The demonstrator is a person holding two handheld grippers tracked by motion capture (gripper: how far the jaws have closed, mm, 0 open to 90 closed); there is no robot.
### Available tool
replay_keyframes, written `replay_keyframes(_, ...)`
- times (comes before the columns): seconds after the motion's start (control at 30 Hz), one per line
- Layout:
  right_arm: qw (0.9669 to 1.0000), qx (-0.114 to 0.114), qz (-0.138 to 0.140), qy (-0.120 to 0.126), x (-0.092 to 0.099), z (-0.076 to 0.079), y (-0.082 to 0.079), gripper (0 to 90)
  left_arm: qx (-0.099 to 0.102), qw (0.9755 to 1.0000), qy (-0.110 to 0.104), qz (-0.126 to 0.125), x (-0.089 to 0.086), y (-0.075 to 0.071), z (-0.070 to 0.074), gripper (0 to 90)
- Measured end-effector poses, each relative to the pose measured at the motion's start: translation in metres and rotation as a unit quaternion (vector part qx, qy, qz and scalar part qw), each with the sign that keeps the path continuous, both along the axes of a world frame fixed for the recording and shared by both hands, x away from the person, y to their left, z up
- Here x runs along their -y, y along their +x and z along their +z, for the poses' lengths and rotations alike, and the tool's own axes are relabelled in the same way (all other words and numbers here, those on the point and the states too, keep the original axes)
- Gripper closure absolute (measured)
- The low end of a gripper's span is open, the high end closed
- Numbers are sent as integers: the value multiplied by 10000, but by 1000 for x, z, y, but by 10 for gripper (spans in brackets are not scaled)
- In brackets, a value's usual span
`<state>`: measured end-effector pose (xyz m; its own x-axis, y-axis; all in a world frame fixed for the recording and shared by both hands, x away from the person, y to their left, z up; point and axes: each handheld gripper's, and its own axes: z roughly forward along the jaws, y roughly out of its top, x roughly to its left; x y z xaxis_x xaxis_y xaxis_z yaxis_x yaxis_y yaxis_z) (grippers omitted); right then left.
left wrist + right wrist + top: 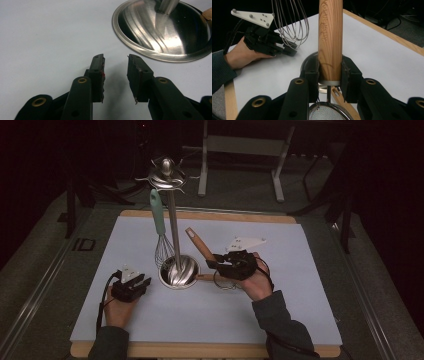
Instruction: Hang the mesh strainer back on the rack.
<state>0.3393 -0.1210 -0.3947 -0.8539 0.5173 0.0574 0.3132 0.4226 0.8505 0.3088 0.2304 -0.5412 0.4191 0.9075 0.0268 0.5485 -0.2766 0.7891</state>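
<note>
One utensil is already up: the whisk (161, 237) hangs by its mint-green handle from the hooked crown of the steel utensil stand (172, 215). The wooden-handled strainer (330, 42) looks next in line — lifted, judging by its tilt, but not yet on a hook. The right hand-held gripper (220, 261) has its jaws clamped on the lower end of the wooden handle, the mesh bowl sitting just under the jaws toward the hand, the handle's free end slanting up toward the stand's pole. The left hand-held gripper (137, 284) rests on the counter (280, 285) beside the stand's round base, jaws parted and holding nothing.
</note>
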Motion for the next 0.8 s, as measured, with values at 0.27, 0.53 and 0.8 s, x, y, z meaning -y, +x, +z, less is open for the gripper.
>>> replay_keyframes(0.27,10000,37,-36,36,4,4,1,709,-7,10000,-16,4,-1,0,0,664)
replay_keyframes(0.53,9997,115,-73,186,8,12,0,709,-6,10000,-57,19,-1,0,0,665)
replay_keyframes(0.8,9994,234,-31,235,7,20,-1,709,-5,10000,-58,14,-2,0,0,665)
